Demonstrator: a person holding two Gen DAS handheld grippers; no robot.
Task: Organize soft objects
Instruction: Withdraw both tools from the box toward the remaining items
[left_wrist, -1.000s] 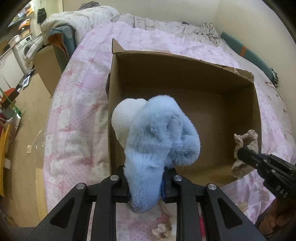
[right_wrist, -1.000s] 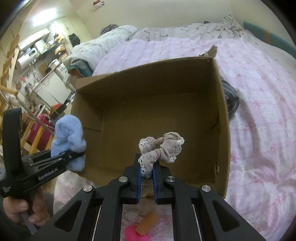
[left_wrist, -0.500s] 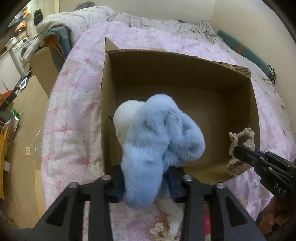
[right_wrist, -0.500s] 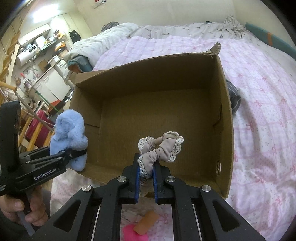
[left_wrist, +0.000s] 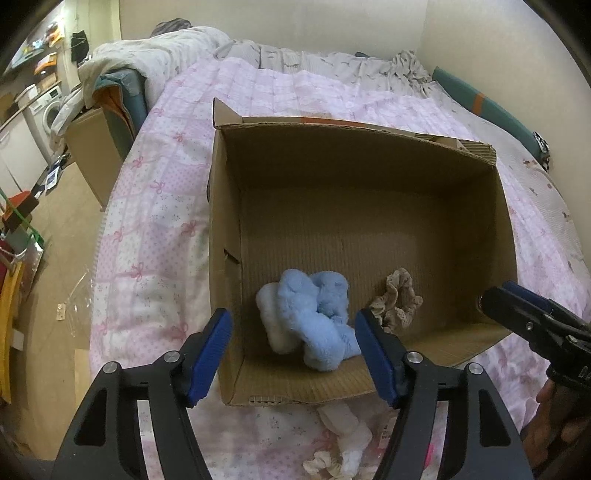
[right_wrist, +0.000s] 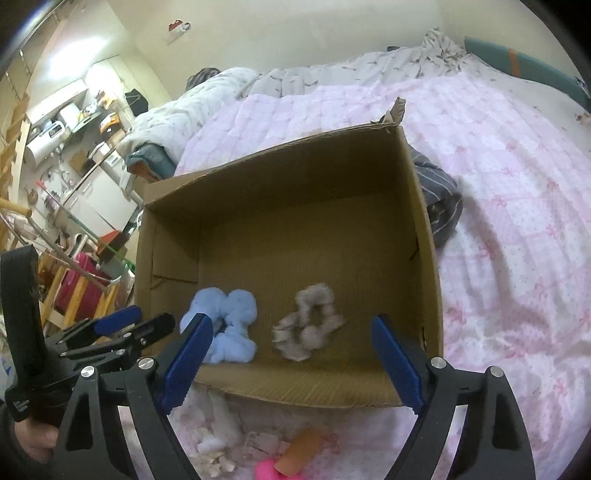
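Note:
A brown cardboard box (left_wrist: 369, 155) stands open on the pink quilted bed; it also shows in the right wrist view (right_wrist: 424, 236). A fluffy blue and white soft toy (left_wrist: 310, 321) lies on the box floor near the front wall, also seen from the right wrist (right_wrist: 225, 325). A beige lace scrunchie (left_wrist: 397, 302) lies beside it to the right, also in the right wrist view (right_wrist: 310, 326). My left gripper (left_wrist: 293, 350) is open and empty above the front wall. My right gripper (right_wrist: 291, 352) is open and empty there too.
Small soft items lie on the quilt in front of the box: white pieces (left_wrist: 343, 439), a pink thing (right_wrist: 267, 470) and an orange piece (right_wrist: 299, 452). A dark striped cloth (right_wrist: 441, 206) lies right of the box. The bed's left edge drops to a cluttered floor (left_wrist: 40, 236).
Both grippers opened. The blue toy dropped from my left gripper and the scrunchie from my right gripper onto the box floor. Both grippers drew back slightly.

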